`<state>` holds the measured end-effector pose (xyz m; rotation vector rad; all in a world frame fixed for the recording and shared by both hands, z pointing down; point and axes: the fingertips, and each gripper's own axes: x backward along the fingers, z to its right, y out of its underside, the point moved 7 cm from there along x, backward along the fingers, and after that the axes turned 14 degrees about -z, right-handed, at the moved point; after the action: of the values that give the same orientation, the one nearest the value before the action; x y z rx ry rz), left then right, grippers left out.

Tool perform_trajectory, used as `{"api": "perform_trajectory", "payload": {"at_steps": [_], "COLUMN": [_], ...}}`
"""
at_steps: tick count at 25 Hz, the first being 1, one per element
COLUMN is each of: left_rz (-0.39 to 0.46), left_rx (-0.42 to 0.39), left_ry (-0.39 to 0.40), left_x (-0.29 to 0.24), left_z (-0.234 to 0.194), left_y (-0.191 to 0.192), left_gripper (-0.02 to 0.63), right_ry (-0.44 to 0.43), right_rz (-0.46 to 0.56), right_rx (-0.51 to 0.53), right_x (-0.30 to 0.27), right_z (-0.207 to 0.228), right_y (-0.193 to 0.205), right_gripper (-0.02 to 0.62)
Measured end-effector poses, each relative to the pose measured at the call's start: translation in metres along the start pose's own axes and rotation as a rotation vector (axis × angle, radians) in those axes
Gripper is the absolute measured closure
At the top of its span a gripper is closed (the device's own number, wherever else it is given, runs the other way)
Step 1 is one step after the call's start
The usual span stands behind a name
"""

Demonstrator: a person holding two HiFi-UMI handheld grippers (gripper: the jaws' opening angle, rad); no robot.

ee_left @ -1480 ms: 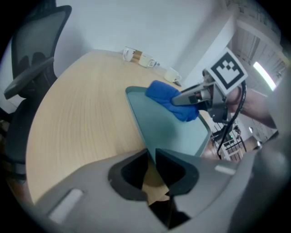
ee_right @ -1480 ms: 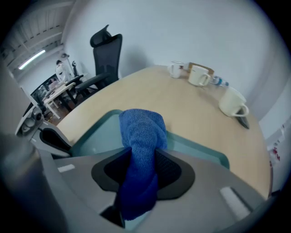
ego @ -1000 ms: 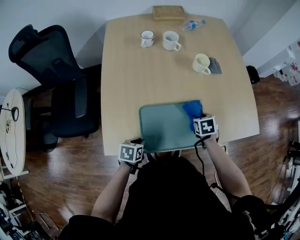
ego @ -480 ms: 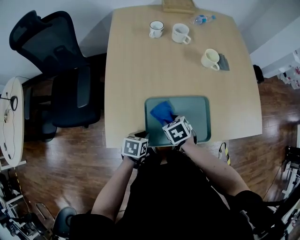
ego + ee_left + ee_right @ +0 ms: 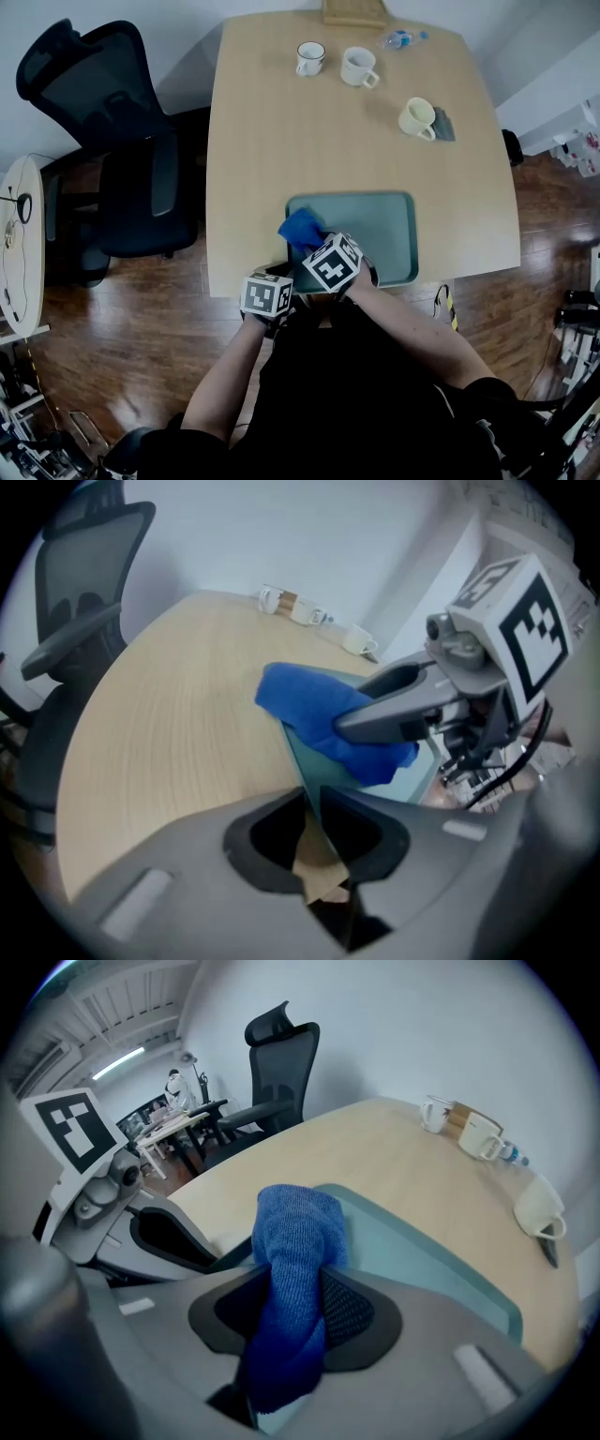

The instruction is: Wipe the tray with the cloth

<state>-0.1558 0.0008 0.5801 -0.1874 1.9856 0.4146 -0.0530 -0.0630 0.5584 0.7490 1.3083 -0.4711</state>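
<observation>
A teal tray point(image 5: 375, 234) lies at the near edge of the wooden table. My left gripper point(image 5: 284, 282) is shut on the tray's near-left rim; in the left gripper view the rim point(image 5: 298, 761) runs straight between its jaws point(image 5: 312, 803). A bunched blue cloth point(image 5: 300, 229) sits over the tray's left edge, with my right gripper point(image 5: 315, 247) shut on it. The right gripper view shows the cloth point(image 5: 295, 1241) squeezed between the pads point(image 5: 349, 1309) and the tray point(image 5: 422, 1260) beyond. The cloth point(image 5: 319, 705) also fills the middle of the left gripper view.
Two white mugs point(image 5: 310, 57) point(image 5: 358, 67), a cream mug point(image 5: 416, 118) beside a dark object point(image 5: 442, 125), a plastic bottle point(image 5: 398, 39) and a wooden board point(image 5: 354, 11) stand at the far end. A black office chair point(image 5: 112, 141) stands left of the table.
My right gripper has dragged the cloth from the tray's far right corner across to its left edge. The left gripper has kept its hold at the near-left corner.
</observation>
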Motion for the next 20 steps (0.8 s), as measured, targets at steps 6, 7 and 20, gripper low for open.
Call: {"api": "perform_trajectory", "payload": {"at_steps": [6, 7, 20], "left_rz": [-0.002, -0.003, -0.076], "left_rx": [0.005, 0.003, 0.014], "left_ry": [-0.007, 0.0, 0.083], "left_x": [-0.001, -0.003, -0.028], "left_z": [0.0, 0.002, 0.042], "left_y": [0.001, 0.001, -0.031], "left_gripper": [0.549, 0.551, 0.552], "right_ry": [0.083, 0.098, 0.288], "right_rz": [-0.027, -0.032, -0.076], "right_rx": [-0.141, -0.172, -0.501], "right_x": [0.018, 0.023, 0.044], "right_z": [0.065, 0.077, 0.209], "right_y": [0.067, 0.082, 0.19], "right_gripper": [0.442, 0.442, 0.442]}}
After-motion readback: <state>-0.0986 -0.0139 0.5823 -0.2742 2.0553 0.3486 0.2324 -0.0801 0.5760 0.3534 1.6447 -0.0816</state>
